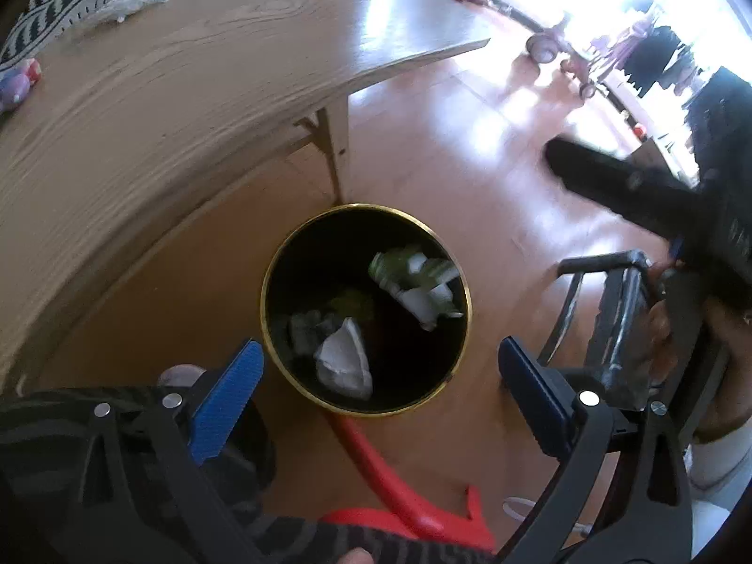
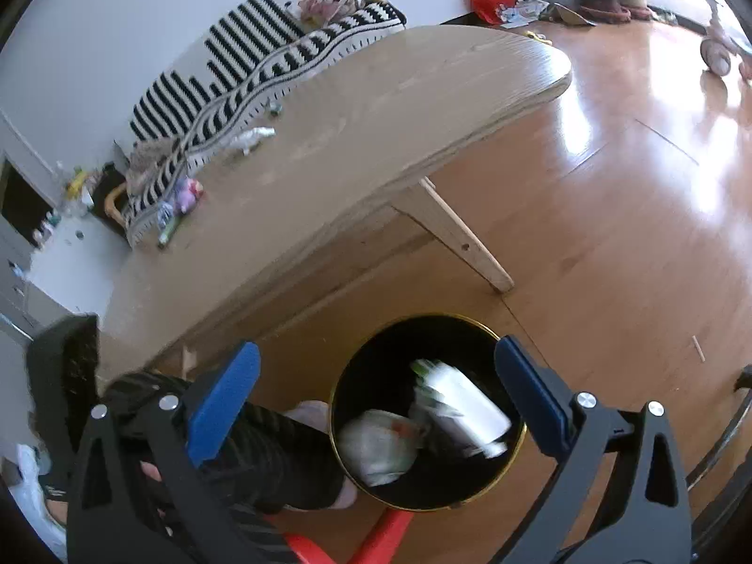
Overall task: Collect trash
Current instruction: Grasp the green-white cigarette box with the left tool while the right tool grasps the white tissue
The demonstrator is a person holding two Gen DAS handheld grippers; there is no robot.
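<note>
Over on the far left there's a black-and-white striped sofa point(image 2: 263, 70) against the wall, and right in front of it a big wooden table point(image 2: 376, 141). A crumpled white tissue point(image 1: 127, 5) is lying on the table near its sofa-side edge, with a little pink and purple toy point(image 2: 188, 193) further left along that same edge.

Down on the wood floor point(image 2: 611, 216), just beside the table leg, sits a black trash bin point(image 1: 282, 310) with a gold rim. So the trash is in there: a white crumpled wad point(image 1: 345, 359) on the near side, and a white and green wrapper-looking thing point(image 1: 418, 284) toward the right, blurry in both views so I can't say exactly what it is.

Both grippers hang right above the bin. The left gripper point(image 1: 378, 378) has its blue pads spread wide with nothing between them, just the bin's mouth below. Same for the right gripper point(image 2: 376, 385), jaws wide apart and empty, pointed down at the bin.

A striped dark sleeve point(image 2: 263, 460) shows at the near left, and something red point(image 1: 399, 484) made of plastic pokes out under the bin's near rim. Far right, a pink tricycle point(image 1: 559, 54) stands in the glare from the window.
</note>
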